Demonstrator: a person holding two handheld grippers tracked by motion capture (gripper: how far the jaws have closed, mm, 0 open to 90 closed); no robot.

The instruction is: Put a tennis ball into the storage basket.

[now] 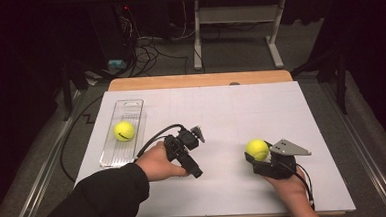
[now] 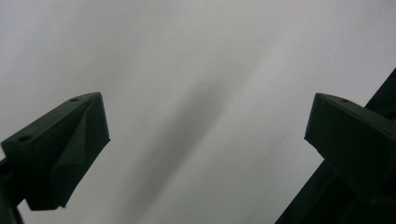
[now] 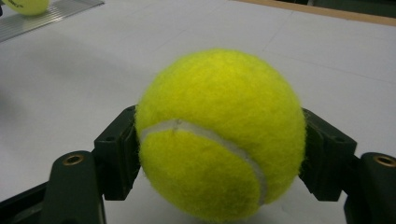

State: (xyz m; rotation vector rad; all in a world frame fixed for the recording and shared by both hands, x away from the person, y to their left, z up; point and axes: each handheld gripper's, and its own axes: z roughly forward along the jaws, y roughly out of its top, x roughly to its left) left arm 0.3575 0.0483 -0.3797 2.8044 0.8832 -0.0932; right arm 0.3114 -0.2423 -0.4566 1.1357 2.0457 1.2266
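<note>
Your right gripper [image 1: 260, 157] sits at the lower right of the high view, and its jaws are closed against the two sides of a tennis ball [image 1: 256, 149]. In the right gripper view that ball [image 3: 219, 135] sits at the centre of the frame, pinched left and right between the black jaws, with its white seam curving across the lower front; from here you cannot tell whether it rests on the white tabletop [image 1: 241, 111] or is just off it.

Your left gripper [image 1: 198, 134] lies near the middle of the high view, held in your left hand [image 1: 159, 163] with the jaws pointing toward the upper right. In the left gripper view the jaws stand wide apart with nothing between them, looking down on bare white surface.

A second tennis ball [image 1: 124, 131] lies in the clear tray [image 1: 128, 108] at the left of the tabletop, well apart from both grippers. It also shows in the upper left corner of the right gripper view [image 3: 25, 5], resting on the ribbed tray [image 3: 56, 14].
</note>
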